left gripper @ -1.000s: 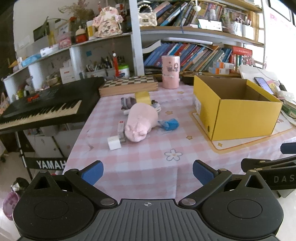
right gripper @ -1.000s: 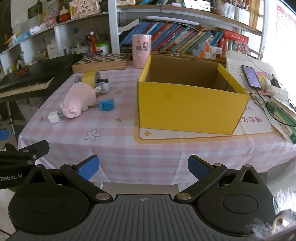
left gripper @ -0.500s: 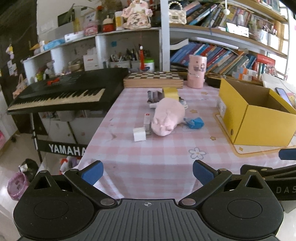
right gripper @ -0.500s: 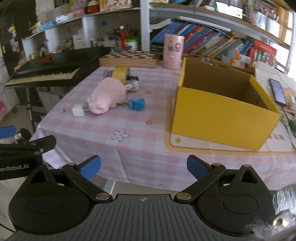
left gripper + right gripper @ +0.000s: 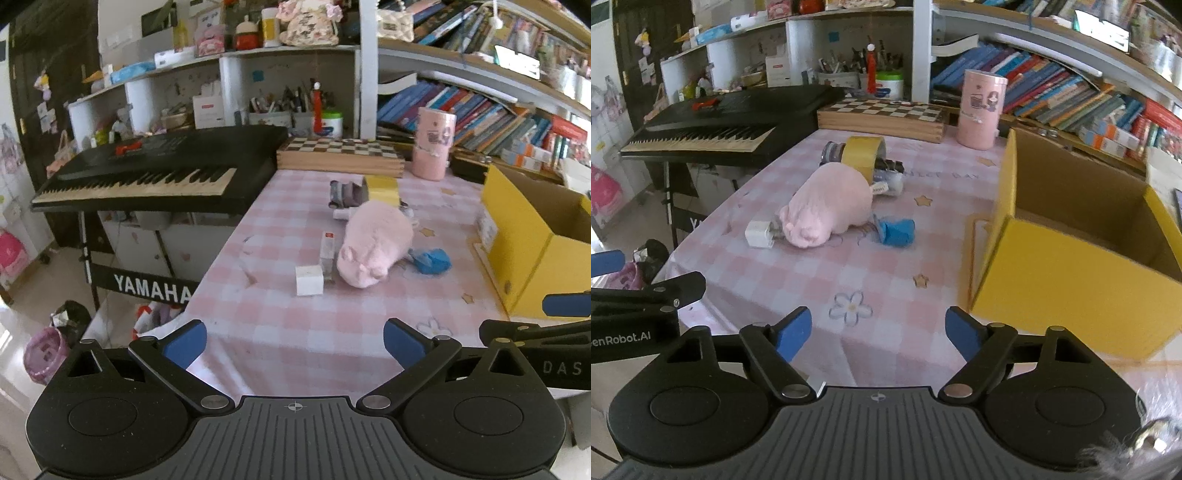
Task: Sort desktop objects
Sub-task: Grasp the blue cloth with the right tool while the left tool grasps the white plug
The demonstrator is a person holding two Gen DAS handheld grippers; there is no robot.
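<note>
A pink plush pig (image 5: 375, 245) (image 5: 827, 206) lies mid-table on the pink checked cloth. Beside its snout sit a white charger cube (image 5: 309, 280) (image 5: 759, 234) and a small white tube (image 5: 327, 249). A blue crumpled item (image 5: 430, 260) (image 5: 897, 232) lies by its flank, a yellow tape roll (image 5: 382, 189) (image 5: 863, 157) behind it. An open yellow cardboard box (image 5: 532, 254) (image 5: 1082, 258) stands at the right. My left gripper (image 5: 293, 341) hangs open over the table's near edge. My right gripper (image 5: 878, 332), its jaws closing on nothing, hovers near the box.
A black Yamaha keyboard (image 5: 147, 181) on a stand flanks the table's left side. A chessboard box (image 5: 340, 157) and a pink canister (image 5: 432, 146) stand at the back before crowded bookshelves. Bags sit on the floor at the lower left (image 5: 46, 352).
Both views have swung left: the pig and small items now sit more central and nearer, the yellow box has slid right. The right gripper's blue pads have come closer together.
</note>
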